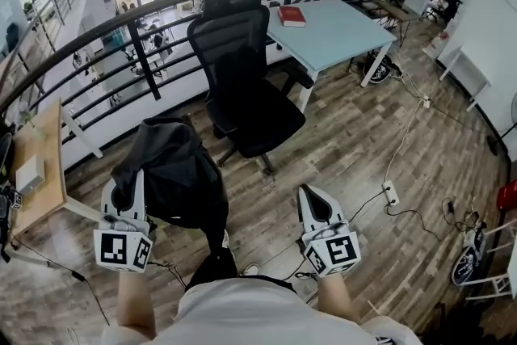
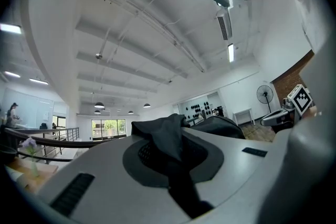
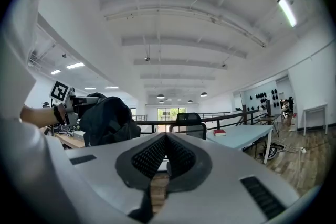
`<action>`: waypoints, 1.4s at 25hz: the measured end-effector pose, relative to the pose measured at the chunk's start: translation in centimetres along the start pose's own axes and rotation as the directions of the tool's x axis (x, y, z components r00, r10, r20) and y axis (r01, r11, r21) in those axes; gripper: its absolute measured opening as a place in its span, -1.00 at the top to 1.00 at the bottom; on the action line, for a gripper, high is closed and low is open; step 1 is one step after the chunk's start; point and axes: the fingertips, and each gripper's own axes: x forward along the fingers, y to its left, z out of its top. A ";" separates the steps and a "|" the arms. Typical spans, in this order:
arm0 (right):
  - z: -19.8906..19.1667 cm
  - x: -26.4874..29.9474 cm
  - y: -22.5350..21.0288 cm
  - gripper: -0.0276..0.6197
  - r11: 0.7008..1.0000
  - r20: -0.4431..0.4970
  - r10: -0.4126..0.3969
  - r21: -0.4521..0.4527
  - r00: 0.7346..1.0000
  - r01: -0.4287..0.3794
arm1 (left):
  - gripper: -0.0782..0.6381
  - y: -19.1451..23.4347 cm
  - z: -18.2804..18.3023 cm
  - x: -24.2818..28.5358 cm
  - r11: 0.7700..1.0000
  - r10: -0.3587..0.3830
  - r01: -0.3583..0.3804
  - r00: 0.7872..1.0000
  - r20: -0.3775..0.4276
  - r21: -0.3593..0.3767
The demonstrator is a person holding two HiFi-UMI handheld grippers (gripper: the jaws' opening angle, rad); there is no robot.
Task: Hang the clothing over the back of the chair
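Two grippers sat at the near edge. Left gripper (image 1: 123, 188) was clamped on a black jacket (image 1: 174, 170), which hung bunched at near left. Black office chair (image 1: 242, 77) stood farther off, centre, apart from the jacket. Right gripper (image 1: 313, 202) had its jaws together, empty.

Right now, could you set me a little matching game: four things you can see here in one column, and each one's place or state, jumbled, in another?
Things:
1. dark garment
2. red book
3. black chair
4. right claw

Places or states:
A. lying on the pale blue table
B. shut, with nothing in it
C. pinched in the left claw
D. standing on the wooden floor beside the table

Pairs: 1-C, 2-A, 3-D, 4-B.
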 end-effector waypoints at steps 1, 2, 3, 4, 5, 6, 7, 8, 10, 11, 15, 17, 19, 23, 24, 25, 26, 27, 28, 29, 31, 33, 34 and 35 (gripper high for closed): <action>-0.3 -0.1 -0.4 0.86 1.000 -0.008 -0.008 0.000 1.000 0.008 | 0.65 -0.4 -0.2 0.5 1.000 -0.010 0.010 1.000 -0.003 0.000; -0.6 0.0 -0.8 0.86 1.000 -0.017 -0.016 -0.002 1.000 0.016 | 0.65 -0.7 -0.5 1.1 1.000 -0.020 0.020 1.000 -0.004 0.000; -0.9 0.1 -1.3 0.86 1.000 -0.024 -0.025 -0.006 0.999 0.025 | 0.65 -0.9 -0.9 1.7 1.000 -0.030 0.030 1.000 -0.005 -0.002; -1.2 0.3 -1.8 0.86 0.999 -0.032 -0.035 -0.009 0.999 0.035 | 0.65 -1.0 -1.3 2.4 0.999 -0.039 0.039 0.999 -0.006 -0.005; -1.5 0.6 -2.3 0.86 0.999 -0.039 -0.045 -0.012 0.998 0.045 | 0.65 -1.0 -1.8 3.2 0.999 -0.048 0.048 0.999 -0.007 -0.011; -1.8 1.1 -2.9 0.86 0.998 -0.047 -0.055 -0.013 0.997 0.054 | 0.65 -1.0 -2.3 4.0 0.998 -0.055 0.055 0.998 -0.009 -0.019; -2.1 1.6 -3.5 0.86 0.998 -0.055 -0.063 -0.013 0.996 0.063 | 0.65 -0.9 -2.8 4.9 0.998 -0.062 0.062 0.998 -0.011 -0.028; -2.4 2.3 -4.1 0.86 0.998 -0.066 -0.070 -0.011 0.995 0.069 | 0.65 -0.9 -3.2 5.9 0.997 -0.068 0.068 0.998 -0.012 -0.038; -2.9 4.2 -5.1 0.86 0.998 -0.090 -0.067 -0.010 0.994 0.067 | 0.65 -0.8 -3.9 8.0 0.996 -0.077 0.076 0.997 -0.015 -0.054; -3.0 5.3 -5.3 0.86 0.998 -0.099 -0.057 -0.013 0.993 0.056 | 0.65 -0.6 -4.2 9.1 0.995 -0.079 0.078 0.997 -0.016 -0.058; -2.3 11.6 -6.1 0.86 0.999 -0.097 -0.022 -0.037 0.995 0.018 | 0.65 1.6 -4.6 13.5 0.995 -0.082 0.082 0.997 -0.005 -0.065; -1.6 15.1 -6.8 0.86 0.999 -0.084 -0.021 -0.040 0.996 0.018 | 0.65 3.2 -4.8 16.1 0.994 -0.086 0.085 0.996 -0.005 -0.065; -0.8 18.7 -7.4 0.86 0.999 -0.073 -0.022 -0.041 0.997 0.019 | 0.64 4.8 -4.7 19.0 0.994 -0.093 0.093 0.996 -0.002 -0.062; 0.7 25.1 -8.2 0.86 0.998 -0.056 -0.028 -0.054 0.998 0.025 | 0.65 7.2 -4.4 24.5 0.991 -0.125 0.125 0.992 0.010 -0.044; 0.9 26.4 -8.4 0.86 0.998 -0.055 -0.035 -0.055 0.998 0.032 | 0.65 7.6 -4.4 25.8 0.990 -0.137 0.137 0.991 0.014 -0.041; 1.1 27.5 -8.6 0.86 0.998 -0.056 -0.043 -0.055 0.998 0.040 | 0.65 7.9 -4.4 26.9 0.988 -0.149 0.150 0.989 0.018 -0.038; 1.2 28.5 -8.8 0.86 0.997 -0.057 -0.051 -0.056 0.997 0.048 | 0.65 8.3 -4.4 28.0 0.986 -0.162 0.163 0.987 0.024 -0.038; 1.2 29.3 -9.0 0.86 0.997 -0.059 -0.060 -0.056 0.996 0.056 | 0.65 8.7 -4.4 29.0 0.984 -0.175 0.176 0.984 0.031 -0.039; 1.2 30.0 -9.2 0.86 0.996 -0.064 -0.068 -0.056 0.996 0.064 | 0.64 9.1 -4.4 29.9 0.981 -0.188 0.190 0.981 0.040 -0.044; 1.1 30.6 -9.4 0.86 0.996 -0.071 -0.075 -0.057 0.995 0.071 | 0.65 9.5 -4.6 30.8 0.978 -0.198 0.201 0.979 0.048 -0.051; 0.8 31.7 -9.8 0.86 0.995 -0.088 -0.081 -0.061 0.993 0.076 | 0.65 10.0 -5.0 32.4 0.975 -0.209 0.213 0.976 0.055 -0.067; 0.7 32.8 -10.1 0.86 0.995 -0.099 -0.081 -0.067 0.992 0.074 | 0.65 10.5 -5.6 33.6 0.973 -0.210 0.214 0.976 0.054 -0.084; 0.8 33.3 -10.3 0.86 0.995 -0.100 -0.079 -0.069 0.992 0.073 | 0.64 10.8 -5.8 34.1 0.973 -0.208 0.212 0.977 0.053 -0.093; 0.9 33.9 -10.4 0.86 0.995 -0.099 -0.078 -0.072 0.992 0.071 | 0.65 11.0 -6.0 34.5 0.972 -0.206 0.210 0.977 0.051 -0.101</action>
